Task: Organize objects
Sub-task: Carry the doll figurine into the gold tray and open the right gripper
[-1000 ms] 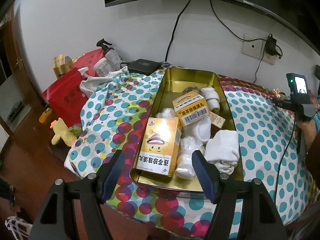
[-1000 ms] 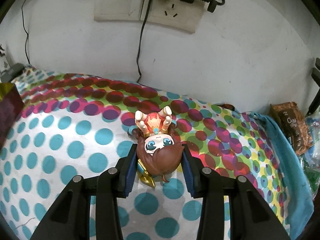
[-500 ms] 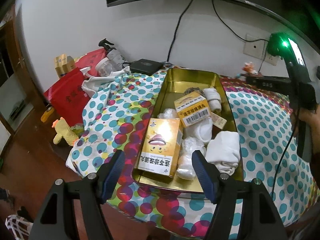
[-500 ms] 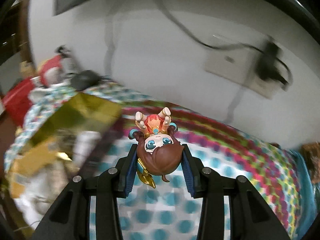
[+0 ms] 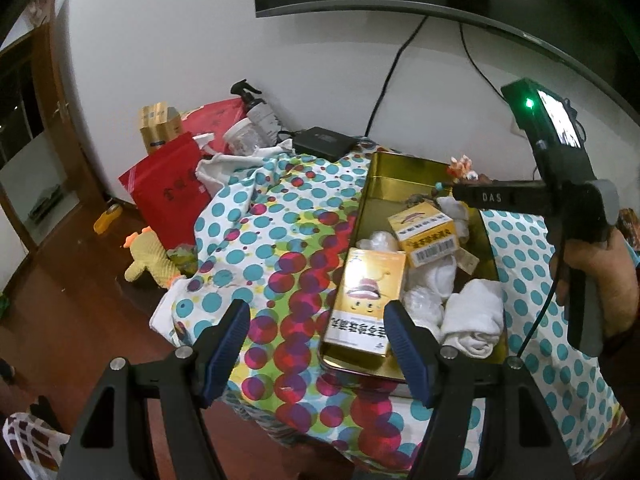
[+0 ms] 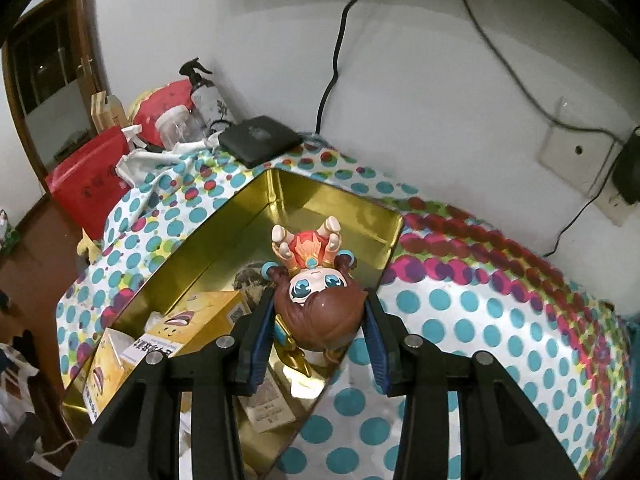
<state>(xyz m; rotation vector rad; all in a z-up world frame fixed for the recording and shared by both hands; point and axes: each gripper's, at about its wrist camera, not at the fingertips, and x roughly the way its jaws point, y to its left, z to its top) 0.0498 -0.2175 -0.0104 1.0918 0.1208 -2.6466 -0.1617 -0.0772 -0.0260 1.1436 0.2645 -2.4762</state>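
From the left wrist, the left gripper (image 5: 316, 342) hangs spread wide and empty over the near left corner of the gold tin (image 5: 404, 174), its frame covering the tin's front edge. The tall yellow box (image 5: 366, 296) lies flat, long axis running from near end to far end. Beside it sit a smaller yellow box (image 5: 426, 236) and rolled white socks (image 5: 474, 318), partly overlapping. The right gripper (image 6: 318, 334) pinches the figurine (image 6: 318, 300) by its brown head, feet pointing away toward the wall, above the tin's far half. Its lower body is hidden behind the head; from the left wrist only its top (image 5: 460, 168) shows.
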